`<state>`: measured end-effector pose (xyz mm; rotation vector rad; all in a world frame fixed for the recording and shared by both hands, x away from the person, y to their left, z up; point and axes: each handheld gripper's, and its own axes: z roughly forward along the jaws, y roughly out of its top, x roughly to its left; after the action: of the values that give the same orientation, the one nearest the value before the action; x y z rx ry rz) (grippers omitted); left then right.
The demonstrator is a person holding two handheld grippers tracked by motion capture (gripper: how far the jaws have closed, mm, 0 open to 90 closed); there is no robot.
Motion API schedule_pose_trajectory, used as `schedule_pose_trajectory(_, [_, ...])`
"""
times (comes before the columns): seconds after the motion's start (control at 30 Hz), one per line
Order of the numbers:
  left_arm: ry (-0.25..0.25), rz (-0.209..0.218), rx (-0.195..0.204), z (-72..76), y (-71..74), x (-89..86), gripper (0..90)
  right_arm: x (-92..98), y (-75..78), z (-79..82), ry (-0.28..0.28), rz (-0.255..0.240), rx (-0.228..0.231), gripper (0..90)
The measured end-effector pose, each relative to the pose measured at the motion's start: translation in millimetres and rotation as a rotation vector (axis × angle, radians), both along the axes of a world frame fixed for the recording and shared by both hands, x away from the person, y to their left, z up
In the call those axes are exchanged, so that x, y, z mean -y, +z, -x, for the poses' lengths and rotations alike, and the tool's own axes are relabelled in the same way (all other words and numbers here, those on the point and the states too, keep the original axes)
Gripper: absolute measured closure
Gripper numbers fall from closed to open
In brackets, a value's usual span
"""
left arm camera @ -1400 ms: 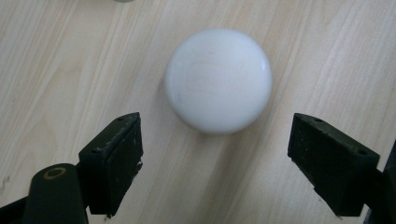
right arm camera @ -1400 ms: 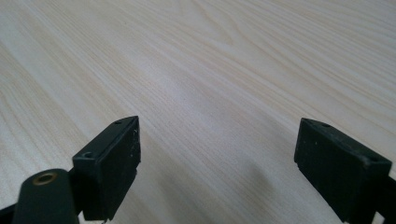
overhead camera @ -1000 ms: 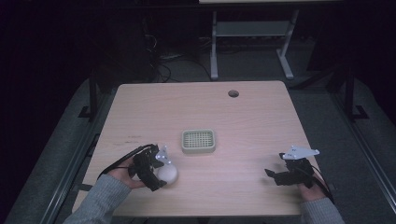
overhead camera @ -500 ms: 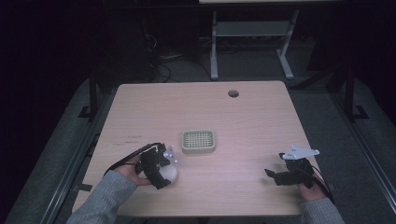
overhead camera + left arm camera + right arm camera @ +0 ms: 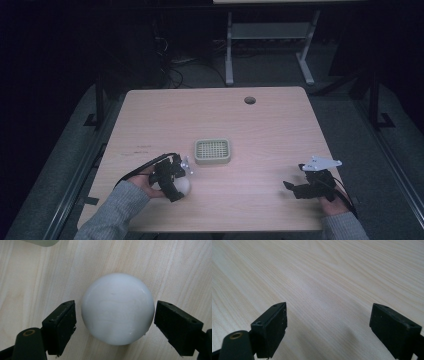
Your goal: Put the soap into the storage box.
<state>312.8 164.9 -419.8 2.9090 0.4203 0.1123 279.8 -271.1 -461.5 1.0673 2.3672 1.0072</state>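
Observation:
A smooth white ball [image 5: 117,308] rests on the wooden table [image 5: 260,125], near its front left. My left gripper [image 5: 115,313] points down over it, open. Its two black pads [image 5: 62,326] flank the ball, each with a narrow gap showing. From above, the left gripper [image 5: 172,176] covers part of the ball [image 5: 183,188]. My right gripper [image 5: 296,189] lies low at the front right, open, and its own view shows bare wood between the jaws of the right gripper [image 5: 328,315].
A pale green rectangular dish with a grid top [image 5: 212,151] sits mid-table, just beyond the ball. A round cable hole [image 5: 249,100] is near the far edge. A desk frame [image 5: 270,45] stands on the dark floor behind.
My left gripper has shifted slightly to the right over the ball. The ball, the dish and the right gripper have stayed put.

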Motion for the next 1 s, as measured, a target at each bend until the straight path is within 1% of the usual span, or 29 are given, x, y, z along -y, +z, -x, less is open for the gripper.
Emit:
schedule_pose_trajectory(0.17, [-0.005, -0.013, -0.010, -2.2, -3.6, 2.4, 17.1, -0.1, 0.1, 0.1, 0.000, 0.001, 0.000, 14.0])
schedule_pose_trajectory(0.4, [0.000, -0.017, -0.027, -5.2, -7.5, 3.7, 17.1, -0.3, 0.2, 0.2, -0.002, 0.001, -0.005, 14.0])
schedule_pose_trajectory(0.8, [-0.009, -0.050, -0.046, -7.6, -14.3, 7.8, 17.1, -0.4, 0.0, 0.1, 0.000, 0.001, -0.004, 14.0])
schedule_pose_trajectory(0.93, [-0.011, -0.053, -0.051, -8.0, -15.1, 7.8, 17.9, -0.8, -0.1, 0.2, -0.003, -0.003, -0.006, 14.0])
schedule_pose_trajectory(1.0, [-0.011, -0.057, -0.053, -8.4, -15.5, 7.6, 19.7, -0.7, 0.0, 0.2, -0.003, -0.003, -0.005, 13.9])
